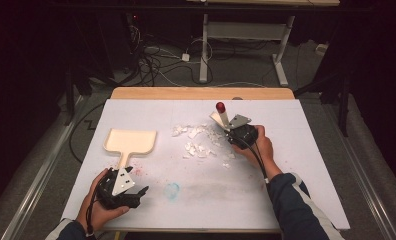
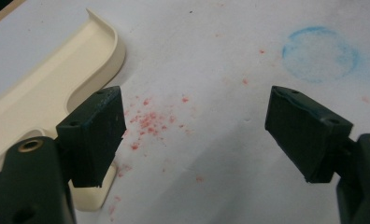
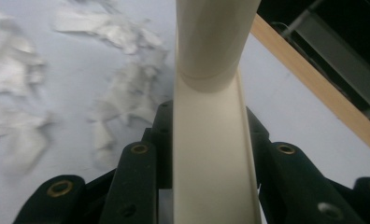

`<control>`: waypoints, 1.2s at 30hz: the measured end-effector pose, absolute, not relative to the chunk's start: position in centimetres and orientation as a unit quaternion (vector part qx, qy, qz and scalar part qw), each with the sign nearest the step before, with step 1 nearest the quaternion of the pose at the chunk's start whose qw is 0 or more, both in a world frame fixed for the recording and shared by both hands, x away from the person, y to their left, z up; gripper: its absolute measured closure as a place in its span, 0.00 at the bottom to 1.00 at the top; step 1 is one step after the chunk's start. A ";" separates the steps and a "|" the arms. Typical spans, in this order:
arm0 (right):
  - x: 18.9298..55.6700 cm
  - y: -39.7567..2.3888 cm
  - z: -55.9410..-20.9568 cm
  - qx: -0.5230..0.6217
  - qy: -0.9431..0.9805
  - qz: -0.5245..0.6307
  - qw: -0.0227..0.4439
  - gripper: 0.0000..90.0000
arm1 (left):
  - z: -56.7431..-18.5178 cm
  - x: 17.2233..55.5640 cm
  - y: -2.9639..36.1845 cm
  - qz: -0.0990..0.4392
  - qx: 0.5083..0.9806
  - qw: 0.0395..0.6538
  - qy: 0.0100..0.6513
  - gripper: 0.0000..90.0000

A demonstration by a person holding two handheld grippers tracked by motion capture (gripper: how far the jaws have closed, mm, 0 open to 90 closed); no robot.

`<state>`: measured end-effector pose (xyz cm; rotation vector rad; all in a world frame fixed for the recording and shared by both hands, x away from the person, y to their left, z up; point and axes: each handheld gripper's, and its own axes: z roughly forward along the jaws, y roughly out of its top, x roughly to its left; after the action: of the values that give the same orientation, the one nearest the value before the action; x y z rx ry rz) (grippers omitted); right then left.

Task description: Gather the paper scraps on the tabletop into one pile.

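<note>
Your left gripper (image 1: 136, 192) is sitting nearest the camera at 7 o'clock on the table (image 1: 306, 165), jaws spread wide & gripping nothing; in the left gripper view the dustpan (image 2: 43, 93) handle is lying just beside one pad (image 2: 96, 135), not between the pads, so you're not holding the pan yet; red specks (image 2: 148, 121) & a blue ring mark (image 2: 319, 55) are staining the sheet btwn the jaws. Your right gripper (image 1: 231, 134) is working at approx 1 o'clock, jaws clamped tight on the cream brush handle (image 3: 211, 140); the red-tipped end (image 1: 220, 106) is pointing up & away, the head angling down beside the scrap pile. White paper scraps (image 1: 198, 140) are lying scattered at centre, btwn pan & brush; none are sitting in the pan as far as I can tell. Judging by that, you're early on: tool's in hand, sweeping's barely starting; left to do: grab the pan, bring it to the pile's 9 o'clock edge, brush scraps in.
</note>
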<state>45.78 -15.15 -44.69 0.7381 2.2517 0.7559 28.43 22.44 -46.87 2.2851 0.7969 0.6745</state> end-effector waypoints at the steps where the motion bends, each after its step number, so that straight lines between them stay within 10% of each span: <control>1: 45.4 -15.2 -44.7 0.276 0.858 0.295 0.316 0.75 | -46.9 28.4 22.4 0.255 0.864 0.310 0.303 0.22; 18: 41.3 -15.7 -42.1 0.232 0.867 0.340 0.281 0.75 | -46.7 28.1 22.3 0.259 0.863 0.312 0.301 0.22; 36: 50.8 -10.2 -40.6 0.199 0.867 0.353 0.291 0.75 | -46.9 28.7 22.6 0.253 0.859 0.317 0.311 0.22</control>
<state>50.84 -10.24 -40.62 0.5308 2.3114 0.9415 28.71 22.59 -46.90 2.2616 0.8198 0.6663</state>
